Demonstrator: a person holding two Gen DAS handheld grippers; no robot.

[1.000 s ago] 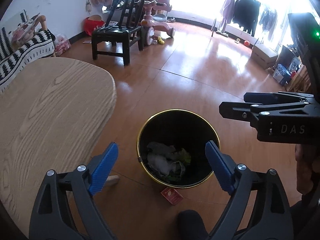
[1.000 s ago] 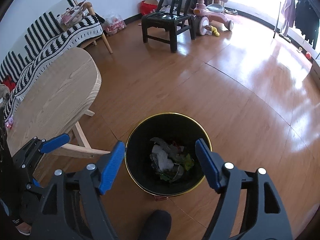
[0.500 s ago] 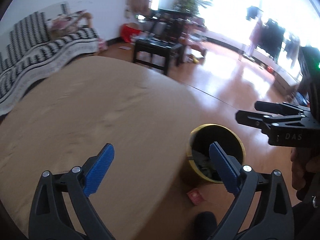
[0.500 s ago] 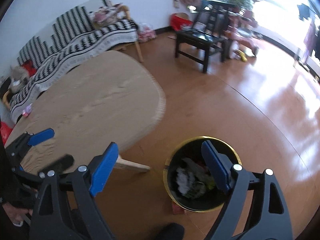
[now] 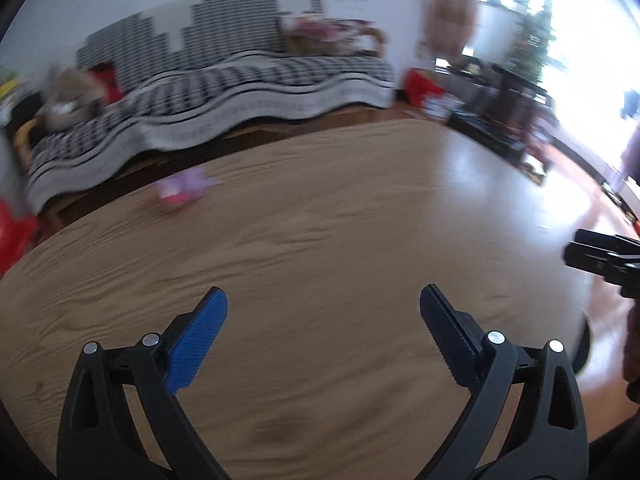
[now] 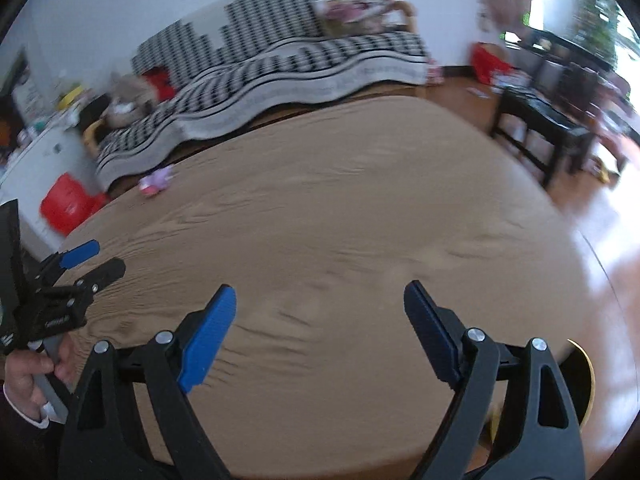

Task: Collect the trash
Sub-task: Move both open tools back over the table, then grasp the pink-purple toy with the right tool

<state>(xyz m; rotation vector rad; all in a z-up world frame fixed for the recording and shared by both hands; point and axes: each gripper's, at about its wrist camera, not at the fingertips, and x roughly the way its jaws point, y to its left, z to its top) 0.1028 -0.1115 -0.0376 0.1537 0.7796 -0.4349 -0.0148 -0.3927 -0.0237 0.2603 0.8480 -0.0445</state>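
Note:
A small pink and purple piece of trash (image 5: 184, 188) lies at the far left edge of the round wooden table (image 5: 320, 248); it also shows in the right wrist view (image 6: 156, 181). My left gripper (image 5: 324, 300) is open and empty above the table's near part. My right gripper (image 6: 320, 300) is open and empty above the table too. The black bin with a gold rim (image 6: 586, 376) peeks out past the table's right edge. Both views are blurred.
A sofa with a black and white striped cover (image 5: 224, 92) stands behind the table. A red container (image 6: 66, 204) sits on the floor at left. A dark wooden chair (image 6: 548, 120) stands at right on the wooden floor.
Both grippers have swung left and up, from over the bin to over the table. The bin has slid out to the right edge. The trash on the table has come into view.

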